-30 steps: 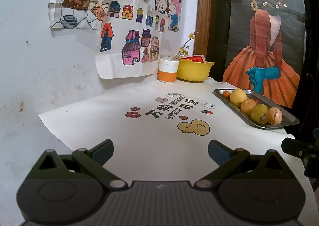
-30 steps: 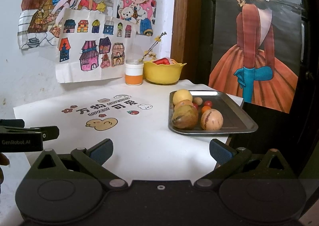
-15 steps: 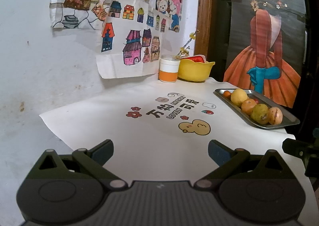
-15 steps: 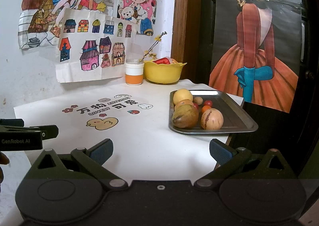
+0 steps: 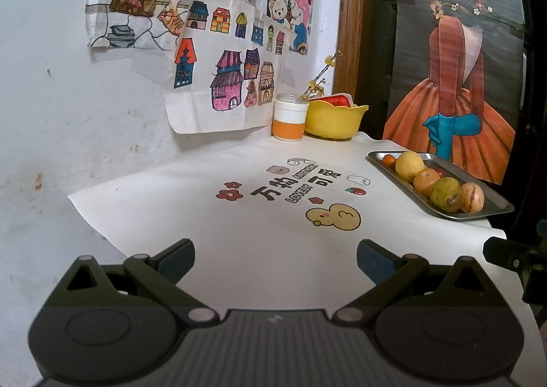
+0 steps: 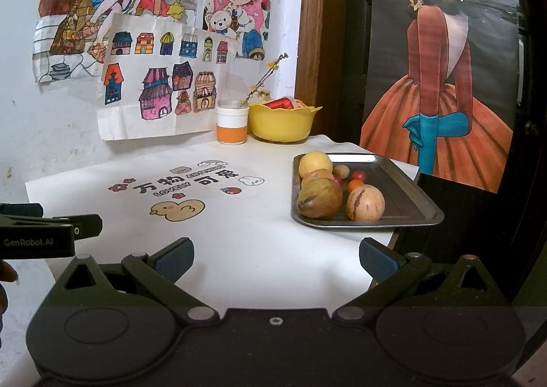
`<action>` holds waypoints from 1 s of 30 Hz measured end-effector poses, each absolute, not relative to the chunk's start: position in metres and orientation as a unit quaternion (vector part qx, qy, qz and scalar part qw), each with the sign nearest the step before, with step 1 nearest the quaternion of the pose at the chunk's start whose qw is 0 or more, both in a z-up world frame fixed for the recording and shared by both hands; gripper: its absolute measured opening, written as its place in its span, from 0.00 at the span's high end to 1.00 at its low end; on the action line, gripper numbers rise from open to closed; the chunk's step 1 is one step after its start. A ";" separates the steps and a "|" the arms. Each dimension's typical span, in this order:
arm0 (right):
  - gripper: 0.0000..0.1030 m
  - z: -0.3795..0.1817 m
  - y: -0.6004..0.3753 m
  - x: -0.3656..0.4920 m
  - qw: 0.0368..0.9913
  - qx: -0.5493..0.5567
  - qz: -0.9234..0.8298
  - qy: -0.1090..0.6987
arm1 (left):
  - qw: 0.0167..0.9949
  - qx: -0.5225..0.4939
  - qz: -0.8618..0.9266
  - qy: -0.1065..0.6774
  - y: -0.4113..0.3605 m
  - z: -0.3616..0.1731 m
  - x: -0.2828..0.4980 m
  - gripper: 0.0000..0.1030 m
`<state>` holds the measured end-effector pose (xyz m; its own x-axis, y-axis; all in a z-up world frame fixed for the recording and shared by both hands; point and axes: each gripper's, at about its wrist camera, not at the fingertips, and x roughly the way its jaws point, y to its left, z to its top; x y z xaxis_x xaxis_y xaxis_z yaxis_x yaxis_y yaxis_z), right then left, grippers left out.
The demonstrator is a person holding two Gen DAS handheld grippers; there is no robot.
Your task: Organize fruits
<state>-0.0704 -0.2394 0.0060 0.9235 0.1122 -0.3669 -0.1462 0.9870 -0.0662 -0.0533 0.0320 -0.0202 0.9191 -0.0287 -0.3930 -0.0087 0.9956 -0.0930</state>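
We have both tools hanging over the near edge of the white table cover (image 6: pixel 259 250), nothing held. At nine o'clock the left gripper (image 5: pixel 275 259) stands wide, jaws well apart and empty. At the centre there is only printed paper with a duck cartoon (image 6: pixel 177 210) — nothing blocks a reach across it.

At twelve o'clock, against the wall, the orange-and-white jar (image 6: pixel 232 125) stands just beside the yellow bowl (image 6: pixel 283 125), dried twigs leaning over both; we judge a hurried move toward the bowl could tip that jar.

At two o'clock sits the metal tray (image 6: pixel 410 195) with the fruits: the green-brown pear-like fruit (image 6: pixel 319 197) and the striped round melon (image 6: pixel 365 202) in front, a yellow fruit (image 6: pixel 315 163) behind, small tomatoes (image 6: pixel 358 176) tucked between. They crowd together, so wide jaws closing on one may nudge a neighbour rolling. The tray's right corner looks to overhang the table edge — a downward push there could upset it.

The right gripper (image 6: pixel 276 259) is likewise spread wide and empty.
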 end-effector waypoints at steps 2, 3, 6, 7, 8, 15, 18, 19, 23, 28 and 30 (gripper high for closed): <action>0.01 0.006 -0.239 -0.070 0.980 -0.046 0.065 0.184 | 0.978 -0.047 -0.006 0.201 0.032 -0.020 -0.053 0.00; 0.01 0.006 -0.239 -0.070 0.980 -0.046 0.065 0.184 | 0.978 -0.047 -0.006 0.201 0.032 -0.020 -0.053 0.00; 0.01 0.006 -0.238 -0.071 0.980 -0.046 0.065 0.184 | 0.978 -0.047 -0.006 0.202 0.032 -0.021 -0.054 0.00; 0.01 0.006 -0.239 -0.070 0.980 -0.046 0.065 0.184 | 0.978 -0.047 -0.006 0.202 0.033 -0.021 -0.054 0.00; 0.01 0.006 -0.239 -0.070 0.980 -0.046 0.065 0.184 | 0.978 -0.047 -0.006 0.202 0.032 -0.021 -0.054 0.00; 0.01 0.006 -0.239 -0.071 0.980 -0.046 0.065 0.184 | 0.978 -0.047 -0.006 0.202 0.032 -0.021 -0.053 0.00; 0.01 0.006 -0.238 -0.071 0.980 -0.046 0.065 0.185 | 0.978 -0.048 -0.007 0.203 0.032 -0.022 -0.054 0.00; 0.01 0.006 -0.238 -0.071 0.980 -0.046 0.065 0.185 | 0.978 -0.048 -0.008 0.203 0.032 -0.022 -0.054 0.00; 0.01 0.006 -0.238 -0.071 0.980 -0.046 0.065 0.185 | 0.978 -0.048 -0.011 0.203 0.032 -0.023 -0.054 0.00; 0.01 0.006 -0.236 -0.071 0.979 -0.047 0.067 0.186 | 0.977 -0.049 -0.010 0.210 0.030 -0.021 -0.054 0.00; 0.01 0.005 -0.233 -0.072 0.979 -0.048 0.068 0.186 | 0.976 -0.051 -0.013 0.213 0.029 -0.021 -0.054 0.00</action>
<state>-0.0722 -0.2330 0.0049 0.9212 0.1158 -0.3716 -0.1517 0.9860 -0.0688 -0.0542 0.0291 -0.0206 0.9087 -0.0475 -0.4148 0.0044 0.9945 -0.1043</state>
